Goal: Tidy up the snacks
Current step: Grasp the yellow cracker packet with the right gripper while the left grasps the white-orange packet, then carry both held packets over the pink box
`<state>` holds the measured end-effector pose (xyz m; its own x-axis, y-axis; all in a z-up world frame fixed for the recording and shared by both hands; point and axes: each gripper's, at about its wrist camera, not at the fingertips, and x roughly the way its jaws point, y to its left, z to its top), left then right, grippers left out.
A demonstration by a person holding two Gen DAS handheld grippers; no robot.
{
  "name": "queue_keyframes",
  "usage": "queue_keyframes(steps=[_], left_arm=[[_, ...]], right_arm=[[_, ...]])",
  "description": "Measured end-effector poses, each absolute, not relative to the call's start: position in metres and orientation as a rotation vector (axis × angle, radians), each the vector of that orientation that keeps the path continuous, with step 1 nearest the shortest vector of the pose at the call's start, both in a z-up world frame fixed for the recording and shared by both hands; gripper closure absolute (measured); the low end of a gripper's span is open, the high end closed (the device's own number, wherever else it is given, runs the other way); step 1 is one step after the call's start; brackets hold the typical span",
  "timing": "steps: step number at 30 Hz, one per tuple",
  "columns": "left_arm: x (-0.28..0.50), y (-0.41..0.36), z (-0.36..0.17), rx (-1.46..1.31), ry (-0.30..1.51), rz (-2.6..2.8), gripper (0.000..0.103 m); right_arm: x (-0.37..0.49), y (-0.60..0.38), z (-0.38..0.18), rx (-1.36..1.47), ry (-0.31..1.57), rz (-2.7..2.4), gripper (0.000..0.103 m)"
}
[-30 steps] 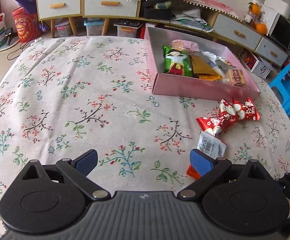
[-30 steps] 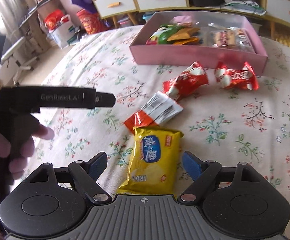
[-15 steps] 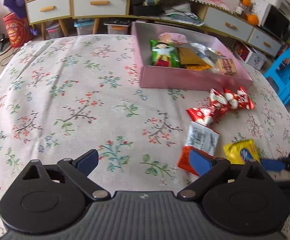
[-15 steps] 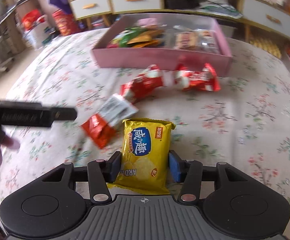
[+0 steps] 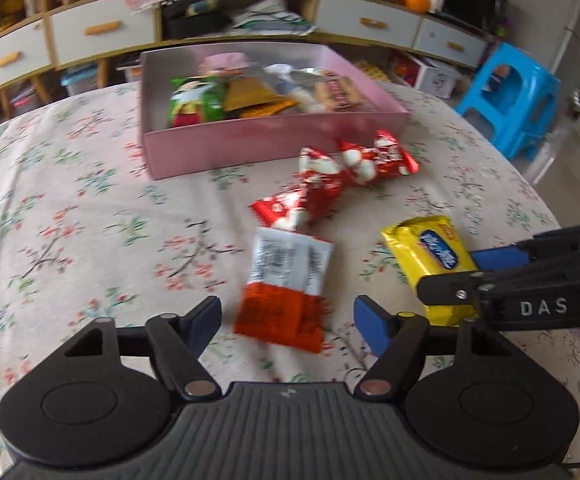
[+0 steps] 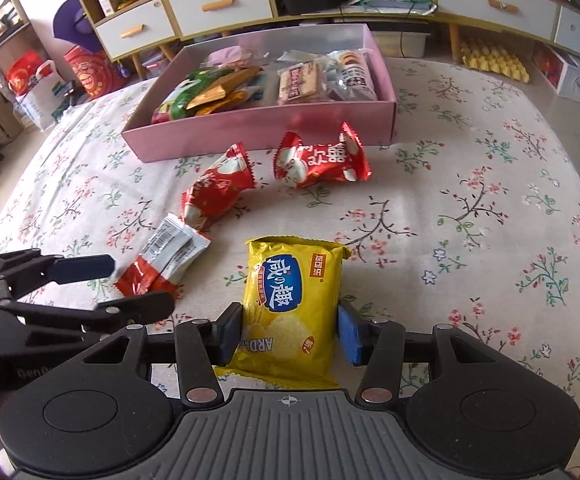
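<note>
- Snacks already in pink box (image 6: 258, 128): several.
- Left out on tabletop (image 6: 469, 240): 4 pkts.
- R jaws clenched on yellow chip pkt (image 6: 290, 304).
- L jaws closing round red-white pkt (image 5: 286, 288), not yet pressing.

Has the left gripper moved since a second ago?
Yes. The left gripper has shifted right, toward the pink box side, and now straddles the red-and-white packet, its jaws closing.

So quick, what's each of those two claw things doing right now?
Left gripper: jaws closing around the red and white snack packet, pads not yet touching it.
Right gripper: shut on the yellow chip bag.
</note>
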<state>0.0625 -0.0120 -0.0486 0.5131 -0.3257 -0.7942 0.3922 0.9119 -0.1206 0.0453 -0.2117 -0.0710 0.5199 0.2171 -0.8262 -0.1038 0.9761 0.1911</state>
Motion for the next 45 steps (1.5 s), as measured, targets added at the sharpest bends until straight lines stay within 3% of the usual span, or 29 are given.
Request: queue_keyframes(steps=[15,32,45], left_arm=[[0.06,-0.026,-0.054,0.215,0.901,-0.418,0.063],[0.078,0.019,-0.008,-0.027,0.879,-0.298,0.065],[0.16,0.008,-0.001,-0.034,0.782,-0.28,0.065]], right_arm=[[0.048,-0.211,-0.073,0.113,1.011,0.183,0.054],[0.073,-0.226,-0.026,0.265,0.909,0.175,0.054],[0.166,-0.251,-0.028,0.481,0.807,0.193,0.054]])
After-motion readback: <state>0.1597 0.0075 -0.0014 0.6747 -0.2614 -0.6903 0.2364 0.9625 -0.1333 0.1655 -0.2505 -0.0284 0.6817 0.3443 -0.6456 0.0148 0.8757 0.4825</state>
